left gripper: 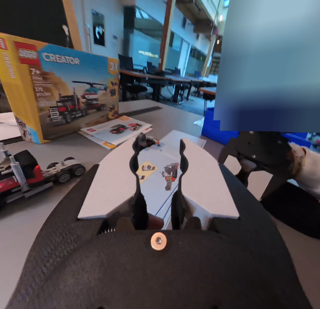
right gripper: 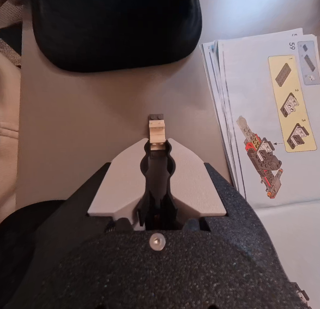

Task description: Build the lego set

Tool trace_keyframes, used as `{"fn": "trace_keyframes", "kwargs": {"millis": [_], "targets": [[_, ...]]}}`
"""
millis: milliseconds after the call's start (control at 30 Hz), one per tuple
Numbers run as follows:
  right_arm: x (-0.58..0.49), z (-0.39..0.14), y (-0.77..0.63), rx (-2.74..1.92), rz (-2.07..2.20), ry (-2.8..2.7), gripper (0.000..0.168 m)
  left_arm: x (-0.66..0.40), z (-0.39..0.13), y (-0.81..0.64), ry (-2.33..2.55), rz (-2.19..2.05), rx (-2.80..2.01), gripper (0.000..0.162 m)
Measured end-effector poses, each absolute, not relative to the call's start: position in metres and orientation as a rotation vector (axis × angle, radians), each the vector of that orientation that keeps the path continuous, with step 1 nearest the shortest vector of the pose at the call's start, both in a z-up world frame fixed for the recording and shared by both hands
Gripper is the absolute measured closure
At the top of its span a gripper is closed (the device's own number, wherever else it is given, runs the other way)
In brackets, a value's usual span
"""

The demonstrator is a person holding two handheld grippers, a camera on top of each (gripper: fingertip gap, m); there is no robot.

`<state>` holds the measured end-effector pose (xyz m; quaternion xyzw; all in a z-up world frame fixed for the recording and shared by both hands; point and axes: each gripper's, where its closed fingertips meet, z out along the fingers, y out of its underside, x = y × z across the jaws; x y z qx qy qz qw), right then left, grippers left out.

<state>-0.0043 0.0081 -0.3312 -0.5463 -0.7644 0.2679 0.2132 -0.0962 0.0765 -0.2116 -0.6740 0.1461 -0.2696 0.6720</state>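
Right tongs (right gripper: pixel 157 141) are pinching a small grey-and-white brick assembly (right gripper: pixel 156 130) above the surface (right gripper: pixel 97 110). I am holding left tongs (left gripper: pixel 158 143) parted, gripping nothing, over the open instruction booklet (left gripper: pixel 155 184). Beyond, the partly built truck (left gripper: pixel 32 174) and set box (left gripper: pixel 69 91) are standing.

Truck (left gripper: pixel 34 175) left of booklet (left gripper: pixel 155 188); box (left gripper: pixel 60 91) behind.
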Motion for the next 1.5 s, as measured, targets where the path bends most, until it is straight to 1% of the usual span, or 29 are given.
{"fn": "trace_keyframes", "kwargs": {"millis": [100,200,267,367,433,500,833,900,1100,1233,1500], "targets": [[-0.005,-0.331,0.010,-1.556,0.756,-2.089,0.151,-0.107,-0.202,0.072,0.264,-0.648,-1.439,0.117],[-0.003,-0.323,0.011,-1.564,0.847,-2.037,0.139,-0.113,-0.200,0.072,0.224,-0.686,-1.417,0.117],[0.002,-0.312,0.018,-1.574,0.912,-1.959,0.138,-0.115,-0.199,0.072,0.209,-0.696,-1.412,0.117],[0.020,-0.304,0.040,-1.652,0.895,-1.839,0.144,-0.115,-0.199,0.072,0.202,-0.704,-1.409,0.117],[0.031,-0.308,0.047,-1.689,0.862,-1.842,0.150,-0.113,-0.200,0.072,0.204,-0.718,-1.418,0.117],[0.035,-0.314,0.046,-1.693,0.821,-1.885,0.153,-0.113,-0.202,0.073,0.205,-0.717,-1.424,0.117],[0.016,-0.332,0.043,-1.654,0.733,-2.040,0.149,-0.107,-0.204,0.072,0.248,-0.698,-1.443,0.117],[0.015,-0.333,0.042,-1.634,0.721,-2.063,0.156,-0.107,-0.204,0.072,0.246,-0.700,-1.444,0.117],[0.013,-0.331,0.044,-1.646,0.766,-2.011,0.157,-0.106,-0.204,0.072,0.251,-0.694,-1.442,0.117],[0.008,-0.314,0.048,-1.638,0.863,-1.866,0.157,-0.105,-0.204,0.071,0.262,-0.684,-1.444,0.117],[-0.002,-0.256,0.057,-1.492,1.158,-1.485,0.157,-0.102,-0.203,0.069,0.287,-0.680,-1.438,0.117]]}}
